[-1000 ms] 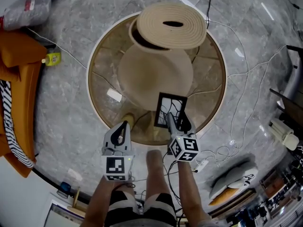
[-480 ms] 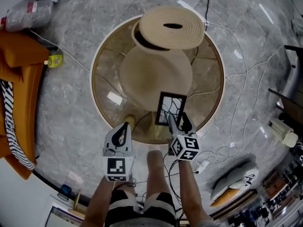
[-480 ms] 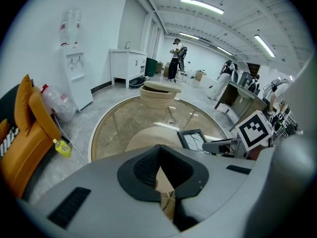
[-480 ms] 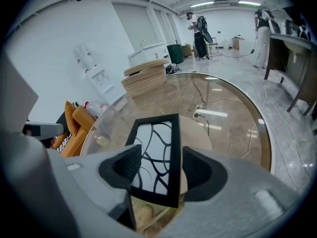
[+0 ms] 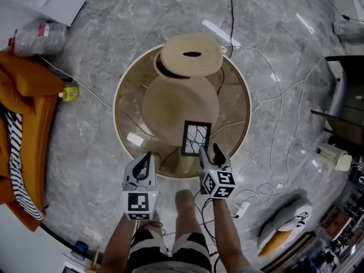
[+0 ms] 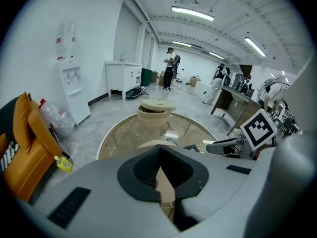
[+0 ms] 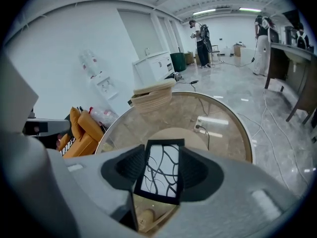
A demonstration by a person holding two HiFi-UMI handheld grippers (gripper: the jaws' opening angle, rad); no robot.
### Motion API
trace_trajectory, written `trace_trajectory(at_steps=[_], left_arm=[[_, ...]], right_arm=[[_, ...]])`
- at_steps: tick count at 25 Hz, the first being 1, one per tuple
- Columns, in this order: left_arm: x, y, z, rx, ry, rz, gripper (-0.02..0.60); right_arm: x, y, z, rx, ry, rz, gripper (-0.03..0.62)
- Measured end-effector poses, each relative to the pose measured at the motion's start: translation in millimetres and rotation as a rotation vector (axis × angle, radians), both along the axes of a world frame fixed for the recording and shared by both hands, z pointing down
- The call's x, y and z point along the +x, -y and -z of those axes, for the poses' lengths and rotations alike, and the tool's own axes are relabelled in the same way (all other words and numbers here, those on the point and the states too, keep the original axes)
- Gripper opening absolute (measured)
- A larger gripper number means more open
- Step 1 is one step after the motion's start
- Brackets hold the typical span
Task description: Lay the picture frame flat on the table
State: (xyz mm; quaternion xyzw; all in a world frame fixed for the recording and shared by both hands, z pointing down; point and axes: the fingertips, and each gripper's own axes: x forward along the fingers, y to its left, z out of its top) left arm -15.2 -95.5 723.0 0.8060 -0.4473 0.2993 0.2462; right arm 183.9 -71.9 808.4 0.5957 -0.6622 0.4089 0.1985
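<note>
The black picture frame (image 5: pixel 196 139), with a branching line pattern, appears to lie flat on the round glass table (image 5: pixel 132 104) near its front edge. In the right gripper view the frame (image 7: pixel 161 180) shows in the gap between the jaws. My right gripper (image 5: pixel 208 151) hovers just at the frame's near edge; its jaws are closing, but the pads stand apart from the frame. My left gripper (image 5: pixel 147 157) sits over the table's front rim to the left, its jaws together and empty (image 6: pixel 159 168).
A woven basket with a shifted lid (image 5: pixel 190 56) stands at the table's far side. A small white card (image 5: pixel 135 139) lies on the glass. Cables (image 5: pixel 273 124) trail over the marble floor. An orange chair (image 5: pixel 25 112) is at the left, shoes (image 5: pixel 281 223) at the right.
The head camera has pulled back, so everything looks smaller. My right gripper has drawn back from over the frame's lower right part to its near edge. The left gripper has kept its place.
</note>
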Motion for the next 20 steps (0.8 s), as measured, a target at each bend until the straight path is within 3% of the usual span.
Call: trace_trajectory(at_steps=[20], left_arm=[[10.6, 15.0, 217.7, 0.181, -0.082, -0.064, 0.017]], right_arm=[[-9.4, 18.6, 264.4, 0.268, -0.134, 0.046, 0.104]])
